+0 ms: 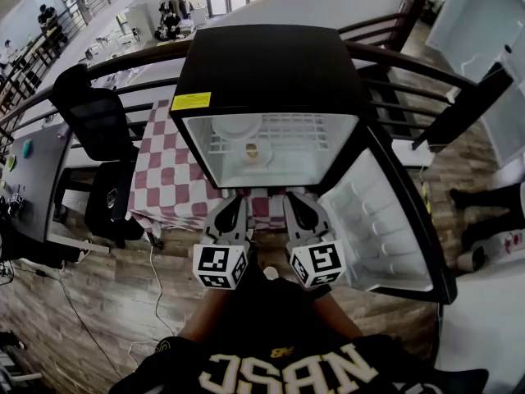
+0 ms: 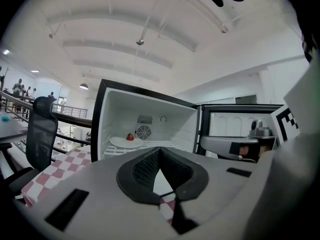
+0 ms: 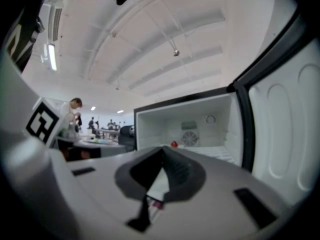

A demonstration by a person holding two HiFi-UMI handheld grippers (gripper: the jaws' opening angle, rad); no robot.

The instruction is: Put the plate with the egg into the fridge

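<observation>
Plate inside fridge; egg on it small and blurred.

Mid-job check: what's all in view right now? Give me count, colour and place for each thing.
fridge: one, black outside, white inside, on the table, door swung open to the right
wire shelf: one, white, inside the fridge
plate: one, white, left part of the wire shelf
egg: one, reddish, on the plate
tablecloth: one, red-and-white checked, under the fridge
office chair: one, black, left of the table
railing: one, dark, behind the fridge
left gripper: grey, before the fridge, fingers shut, empty
right gripper: grey, beside it, fingers shut, empty
</observation>
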